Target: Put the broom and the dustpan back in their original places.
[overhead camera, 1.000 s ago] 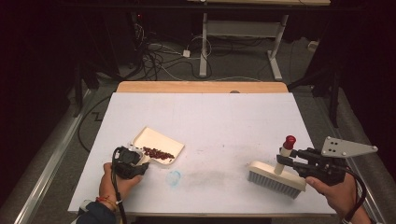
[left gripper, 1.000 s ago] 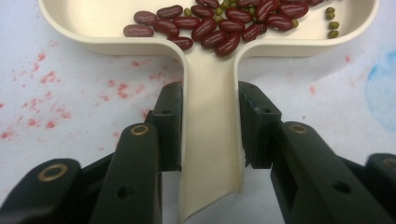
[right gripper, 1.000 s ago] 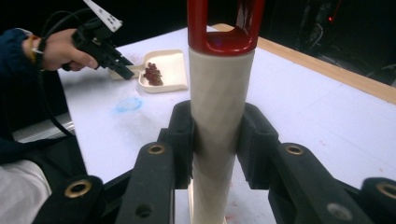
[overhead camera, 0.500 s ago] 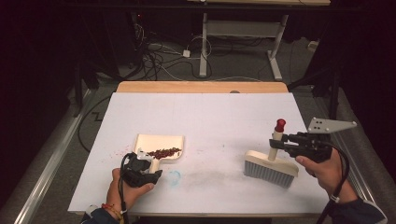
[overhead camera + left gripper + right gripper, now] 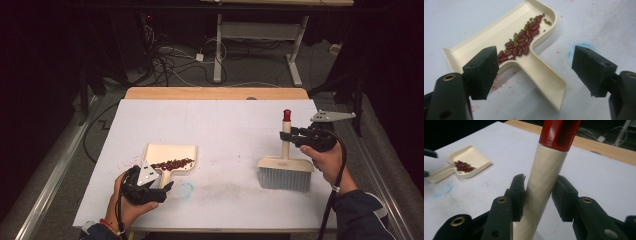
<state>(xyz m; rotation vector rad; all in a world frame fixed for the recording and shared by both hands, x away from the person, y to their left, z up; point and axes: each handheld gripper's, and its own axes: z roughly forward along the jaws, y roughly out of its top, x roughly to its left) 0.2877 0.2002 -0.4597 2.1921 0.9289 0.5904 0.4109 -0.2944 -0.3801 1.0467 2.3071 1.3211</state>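
So the left gripper (image 5: 534, 72) has just been opening up, jaws spread wide with the dustpan (image 5: 524, 53) handle lying loose between them, flat on the white worktop (image 5: 225, 125) with beans (image 5: 521, 42) in it. The right gripper (image 5: 537, 195) has been easing open a bit but its pads are on the brush (image 5: 284, 170) handle, bristles down.

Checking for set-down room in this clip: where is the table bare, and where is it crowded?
Bare: the far half of the table, and the middle strip between dustpan and brush. Crowded: the near left corner, where the left gripper sits by the dustpan handle, and the right edge around the right gripper.
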